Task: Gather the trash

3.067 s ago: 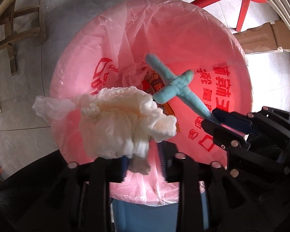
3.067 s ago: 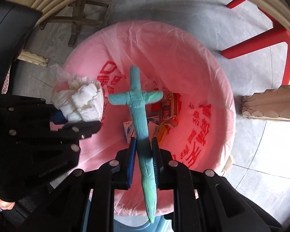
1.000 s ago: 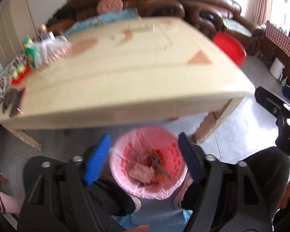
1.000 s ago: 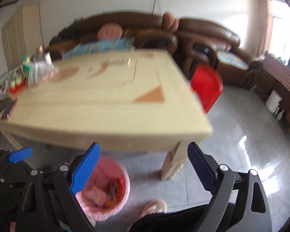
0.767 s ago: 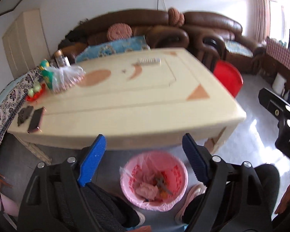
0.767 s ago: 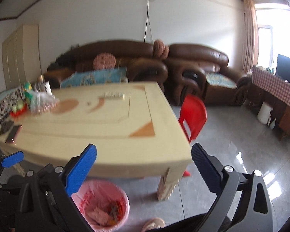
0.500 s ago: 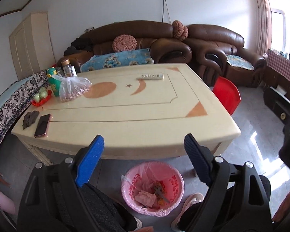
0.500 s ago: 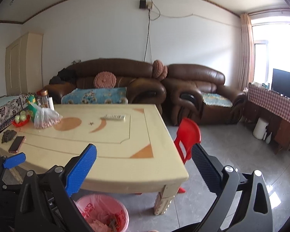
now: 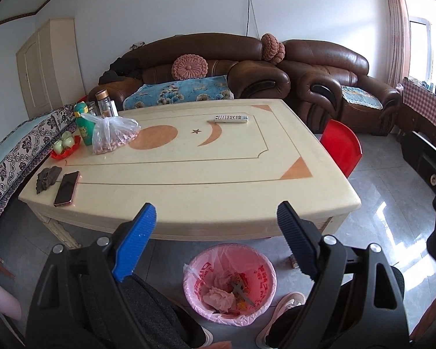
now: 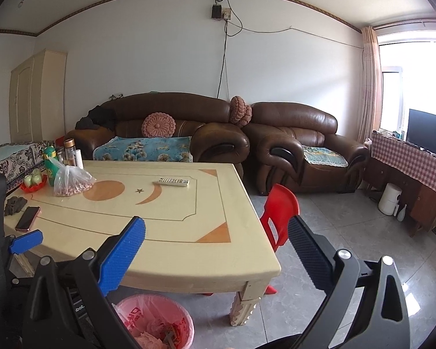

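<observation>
Where it sits crumpled, the tissue (image 9: 218,295) looks pink.

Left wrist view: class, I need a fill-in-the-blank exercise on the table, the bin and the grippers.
1. The bin is lined with a ____ bag.
2. The phone lies on the table beside a dark ____.
3. The left gripper has its jaws ____.
4. The remote lies near the table's ____ edge.

Missing words: pink; cloth; open; far

Black claw (image 9: 215,244) — blue ribbed pads (image 9: 135,244).
</observation>
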The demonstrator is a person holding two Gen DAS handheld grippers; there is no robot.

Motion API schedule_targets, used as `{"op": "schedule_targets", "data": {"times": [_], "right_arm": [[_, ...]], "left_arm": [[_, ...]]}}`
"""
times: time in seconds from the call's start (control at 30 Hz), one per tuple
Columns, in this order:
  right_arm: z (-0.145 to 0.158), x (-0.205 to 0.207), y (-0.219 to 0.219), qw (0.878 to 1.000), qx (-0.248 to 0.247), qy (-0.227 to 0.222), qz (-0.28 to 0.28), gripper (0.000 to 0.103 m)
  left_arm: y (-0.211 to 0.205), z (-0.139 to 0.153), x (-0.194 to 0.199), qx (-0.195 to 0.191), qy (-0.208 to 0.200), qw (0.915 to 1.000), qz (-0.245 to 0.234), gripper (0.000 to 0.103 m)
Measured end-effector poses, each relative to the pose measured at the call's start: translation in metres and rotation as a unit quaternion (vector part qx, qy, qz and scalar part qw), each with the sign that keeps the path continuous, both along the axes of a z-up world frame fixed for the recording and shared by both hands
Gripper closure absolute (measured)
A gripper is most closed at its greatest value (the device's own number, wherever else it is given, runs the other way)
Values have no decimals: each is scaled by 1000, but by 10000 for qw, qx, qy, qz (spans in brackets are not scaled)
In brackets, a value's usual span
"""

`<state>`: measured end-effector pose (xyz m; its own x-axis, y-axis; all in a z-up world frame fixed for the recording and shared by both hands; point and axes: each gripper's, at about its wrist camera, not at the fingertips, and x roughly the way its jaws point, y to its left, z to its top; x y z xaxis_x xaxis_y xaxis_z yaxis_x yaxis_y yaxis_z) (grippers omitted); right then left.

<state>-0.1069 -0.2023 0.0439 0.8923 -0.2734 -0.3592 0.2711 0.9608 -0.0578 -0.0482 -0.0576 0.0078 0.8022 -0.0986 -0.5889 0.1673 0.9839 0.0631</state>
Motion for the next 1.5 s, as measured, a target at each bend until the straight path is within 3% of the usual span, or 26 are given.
{"op": "schedule_targets", "data": {"times": [0.43, 1.5], "right_arm": [[-10, 6, 15, 9996, -17, 227, 181, 7], [-13, 8, 15, 9997, -58, 209, 111, 7]], "left_arm": [[9, -4, 5, -16, 60, 10000, 70, 20], [16, -6, 7, -23, -1, 9999, 141, 19]]}}
